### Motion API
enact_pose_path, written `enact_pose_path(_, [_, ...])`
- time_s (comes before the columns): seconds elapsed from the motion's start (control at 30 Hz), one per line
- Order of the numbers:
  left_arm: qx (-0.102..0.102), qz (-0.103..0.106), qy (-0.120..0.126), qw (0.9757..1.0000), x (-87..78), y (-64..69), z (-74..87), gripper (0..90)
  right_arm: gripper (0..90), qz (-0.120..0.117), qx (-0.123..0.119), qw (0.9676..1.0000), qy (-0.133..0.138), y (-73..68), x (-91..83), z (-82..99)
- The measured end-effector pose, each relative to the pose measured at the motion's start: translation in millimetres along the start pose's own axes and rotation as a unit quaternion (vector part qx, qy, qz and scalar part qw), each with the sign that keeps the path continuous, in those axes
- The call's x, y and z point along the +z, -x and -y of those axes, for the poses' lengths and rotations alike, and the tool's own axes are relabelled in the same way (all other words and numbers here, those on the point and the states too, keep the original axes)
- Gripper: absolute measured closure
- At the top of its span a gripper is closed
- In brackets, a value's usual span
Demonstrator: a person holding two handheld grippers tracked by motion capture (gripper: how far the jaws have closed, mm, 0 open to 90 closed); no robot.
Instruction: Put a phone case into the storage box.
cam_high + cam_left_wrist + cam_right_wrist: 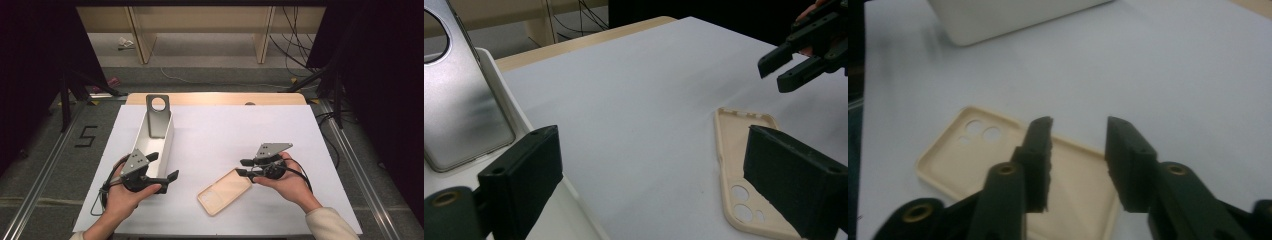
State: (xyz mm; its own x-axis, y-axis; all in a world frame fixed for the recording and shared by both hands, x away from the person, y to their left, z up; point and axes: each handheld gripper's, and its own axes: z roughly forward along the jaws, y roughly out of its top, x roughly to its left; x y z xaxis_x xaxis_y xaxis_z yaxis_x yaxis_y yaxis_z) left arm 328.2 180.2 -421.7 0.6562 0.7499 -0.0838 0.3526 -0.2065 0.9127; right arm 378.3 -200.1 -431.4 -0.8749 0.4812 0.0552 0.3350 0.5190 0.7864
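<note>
The phone case [224, 191] lies flat on the white table [225, 135], open side up, camera holes toward us, just below the right gripper [243, 167]. Its jaws stand partly spread over the case's long rim, pinching nothing. We judge the step to be gripping that rim: straddle one wall squarely, then close. The left gripper [162, 166], jaws spread and empty, rests by the white box [167, 140] holding a grey phone [158, 117]. No brand is legible; the floor bears a "5" [86, 136].
</note>
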Motion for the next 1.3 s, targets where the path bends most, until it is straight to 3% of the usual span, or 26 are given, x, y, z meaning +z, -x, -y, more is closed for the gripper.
enact_pose_path(0.13, [0.005, -0.002, 0.000, 1.0000, 0.7, 0.4, -1.2, 8.6, 84.5, -0.035, -0.029, 0.9985, -0.029, -10.5, 2.1, -2.1])
enact_pose_path(0.23, [0.000, 0.000, -0.001, 1.0000, 1.6, 1.8, -0.9, 8.8, 90.0, -0.062, -0.046, 0.9958, -0.049, -19.1, 3.7, -1.5])
enact_pose_path(0.37, [0.003, -0.001, -0.003, 1.0000, 1.9, 2.4, -1.1, 8.9, 90.0, -0.105, -0.077, 0.9865, -0.099, -33.3, 12.2, -1.0])
enact_pose_path(0.53, [0.002, -0.001, -0.002, 1.0000, 1.7, 1.9, -0.6, 9.0, 90.0, -0.146, -0.102, 0.9723, -0.152, -52.3, 30.9, -1.7])
enact_pose_path(0.83, [0.004, 0.000, -0.004, 1.0000, 2.5, 1.4, 0.1, 9.0, 90.0, -0.180, -0.134, 0.9542, -0.197, -74.8, 50.6, -3.3])
enact_pose_path(1.13, [0.004, 0.001, -0.008, 1.0000, 3.8, 1.1, 0.6, 9.0, 90.0, -0.190, -0.151, 0.9440, -0.223, -85.1, 63.6, -3.2])
enact_pose_path(1.3, [0.005, 0.002, -0.007, 1.0000, 3.9, 1.1, 0.6, 9.0, 90.0, -0.189, -0.160, 0.9420, -0.227, -88.3, 71.1, -4.4])
